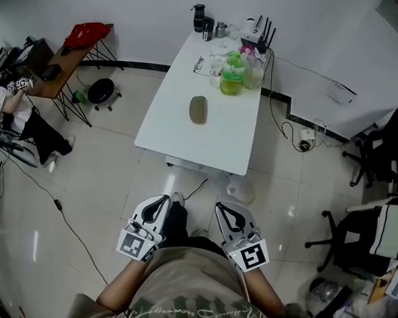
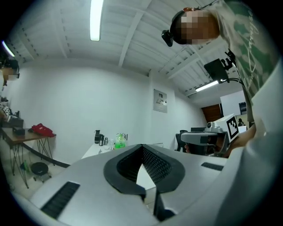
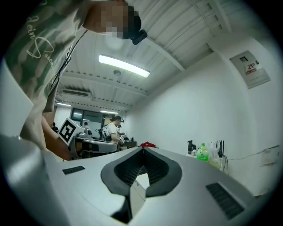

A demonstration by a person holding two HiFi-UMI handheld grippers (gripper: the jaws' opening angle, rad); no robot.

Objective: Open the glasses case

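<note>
A pale tiled floor (image 1: 87,195) is seen across most of the head view. A white bench (image 1: 218,140) is set at the ctr, running from near toward the far wall. A brown side table (image 1: 65,62) is placed far L, w/ a red cloth (image 1: 86,34) laid on its far end. A seated person (image 1: 7,106) is seen just L of it. A black stool (image 1: 102,91) is stood on the floor btwn that table and the bench. Two black chairs (image 1: 377,151) are parked at the R edge.

Both grippers are held level at the near edge, close to the wearer's body and well apart from the bench. The L gripper (image 1: 164,200) is shown w/ jaws fully shut and nothing gripped. In the left gripper view the L gripper (image 2: 142,146) is seen w/ tips met, and only the bench and wall are seen past them. The R gripper (image 1: 220,206) is likewise shut and empty. In the right gripper view the R gripper (image 3: 142,150) is seen w/ tips pressed together.

The bench's far end is cluttered: a green bottle (image 1: 232,74), a black flask (image 1: 199,17) and a router (image 1: 258,32) w/ antennas are stood there. A cable (image 1: 271,97) is trailed down the R side to the floor.

The case (image 1: 198,110) is laid alone at mid-bench, just near of the bottle. It appears shut, is touched by nothing and is well apart from both grippers.
</note>
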